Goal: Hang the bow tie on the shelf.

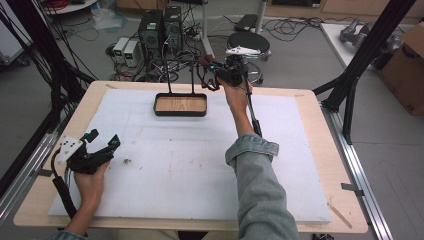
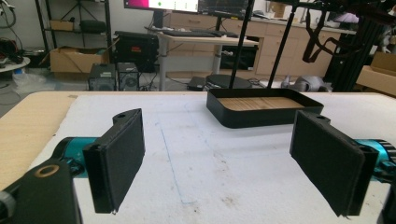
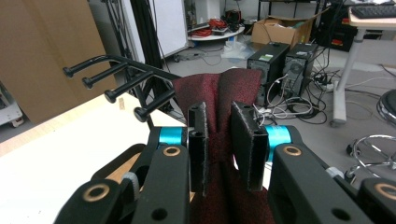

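White foam covers the table [image 1: 310, 150]. Right gripper [image 3: 218, 140] clamps a dark red cloth [image 3: 219, 93], held up just beside the rack [image 3: 121, 74] prongs. Left gripper [image 2: 224, 158] idles, jaws wide apart. Likely step: drape cloth over one prong; keep the clamp until it hangs.

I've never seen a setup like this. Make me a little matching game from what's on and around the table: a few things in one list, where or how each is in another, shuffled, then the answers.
Things:
1. left gripper
2. right gripper
3. dark red cloth
4. black tray

States:
A. pinched between two jaws
B. resting on the white mat, wooden floor showing
C. open, low over the mat's near left part
D. shut, raised by the rack's prongs

Pairs: 1-C, 2-D, 3-A, 4-B
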`<move>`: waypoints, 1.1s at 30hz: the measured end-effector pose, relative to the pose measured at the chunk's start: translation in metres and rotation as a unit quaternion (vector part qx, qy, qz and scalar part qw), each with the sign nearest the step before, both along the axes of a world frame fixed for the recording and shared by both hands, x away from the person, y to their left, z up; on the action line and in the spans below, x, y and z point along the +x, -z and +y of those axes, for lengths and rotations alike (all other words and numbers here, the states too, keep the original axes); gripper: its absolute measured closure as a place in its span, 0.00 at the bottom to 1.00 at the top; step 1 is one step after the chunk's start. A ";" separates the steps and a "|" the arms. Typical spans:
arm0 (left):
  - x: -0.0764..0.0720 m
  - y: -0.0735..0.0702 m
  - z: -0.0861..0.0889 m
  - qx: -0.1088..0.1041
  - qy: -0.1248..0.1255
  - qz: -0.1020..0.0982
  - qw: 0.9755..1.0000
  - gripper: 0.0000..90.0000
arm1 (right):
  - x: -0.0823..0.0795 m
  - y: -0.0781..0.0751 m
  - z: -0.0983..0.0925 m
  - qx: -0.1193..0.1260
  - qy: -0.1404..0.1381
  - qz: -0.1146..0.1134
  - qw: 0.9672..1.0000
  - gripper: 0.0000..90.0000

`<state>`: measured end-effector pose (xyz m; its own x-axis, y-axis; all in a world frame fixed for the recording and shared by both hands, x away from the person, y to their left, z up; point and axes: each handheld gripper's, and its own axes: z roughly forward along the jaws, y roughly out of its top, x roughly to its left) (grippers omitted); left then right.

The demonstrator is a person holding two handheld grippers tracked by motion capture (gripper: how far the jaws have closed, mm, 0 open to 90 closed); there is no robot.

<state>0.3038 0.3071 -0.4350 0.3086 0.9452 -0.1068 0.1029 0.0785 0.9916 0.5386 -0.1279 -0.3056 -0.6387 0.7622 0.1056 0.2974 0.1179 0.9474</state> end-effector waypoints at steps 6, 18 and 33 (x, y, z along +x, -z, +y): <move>0.000 0.000 0.000 -0.002 0.000 0.000 1.000 0.20 | 0.004 0.007 -0.003 0.017 0.004 0.010 1.000 0.85; 0.000 0.000 0.000 -0.003 -0.001 0.000 1.000 0.20 | 0.007 0.013 -0.005 0.024 0.015 0.024 0.999 0.81; -0.001 0.001 0.002 0.000 -0.004 0.002 1.000 0.20 | -0.001 0.001 -0.016 0.046 0.014 0.008 0.999 0.55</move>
<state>0.3029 0.3095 -0.4360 0.2998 0.9478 -0.1084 0.1066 0.0796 0.9911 0.5377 -0.1441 -0.3069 -0.6156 0.7658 0.1861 0.3143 0.0220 0.9491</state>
